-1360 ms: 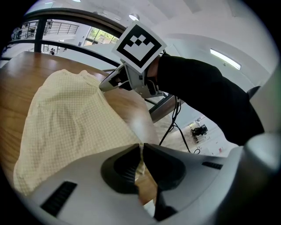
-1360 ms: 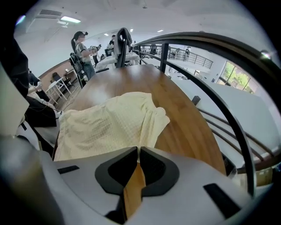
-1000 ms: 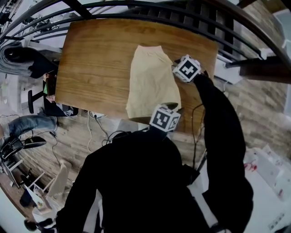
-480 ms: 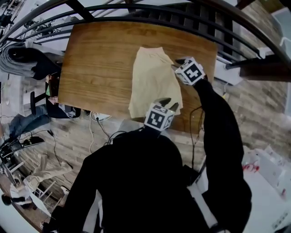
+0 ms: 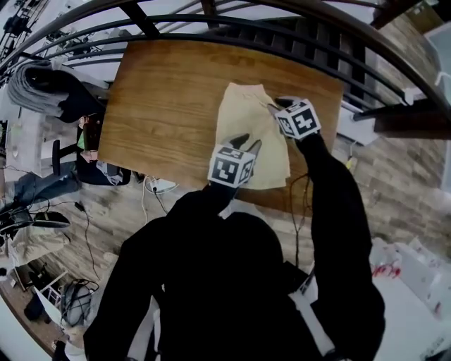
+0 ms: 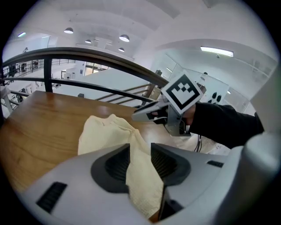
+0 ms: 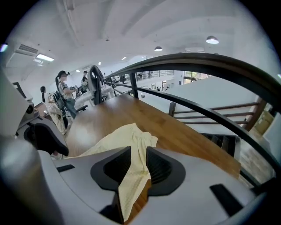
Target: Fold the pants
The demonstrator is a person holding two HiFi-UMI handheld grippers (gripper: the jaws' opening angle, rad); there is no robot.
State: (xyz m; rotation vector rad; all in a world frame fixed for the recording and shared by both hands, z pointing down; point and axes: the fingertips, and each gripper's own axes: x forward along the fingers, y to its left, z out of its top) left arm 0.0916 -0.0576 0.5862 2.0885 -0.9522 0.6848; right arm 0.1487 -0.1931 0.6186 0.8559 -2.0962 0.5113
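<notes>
Pale yellow pants (image 5: 243, 120) lie lengthwise on the wooden table (image 5: 162, 92). My left gripper (image 5: 248, 144) hovers over their near half, shut on a fold of the fabric (image 6: 141, 176) that rises between its jaws. At the pants' far right edge my right gripper (image 5: 276, 106) points steeply down. Cloth (image 7: 131, 176) runs up through its narrow jaw gap and the pads pinch it, though these jaws have just been opening slightly. In the left gripper view the right gripper (image 6: 145, 113) hangs just beyond the pants (image 6: 103, 132). The right gripper view shows the pants (image 7: 116, 138) spreading away to the left.
A dark metal railing (image 5: 282, 21) curves behind the table's far edge. Office chairs, cables and a seated person (image 5: 84, 137) are on the floor to the left. A white surface (image 5: 416, 282) stands at the lower right.
My left gripper has travelled from the table's near edge inward over the pants, bringing the fabric along. The right gripper has risen a little and turned at the far right edge.
</notes>
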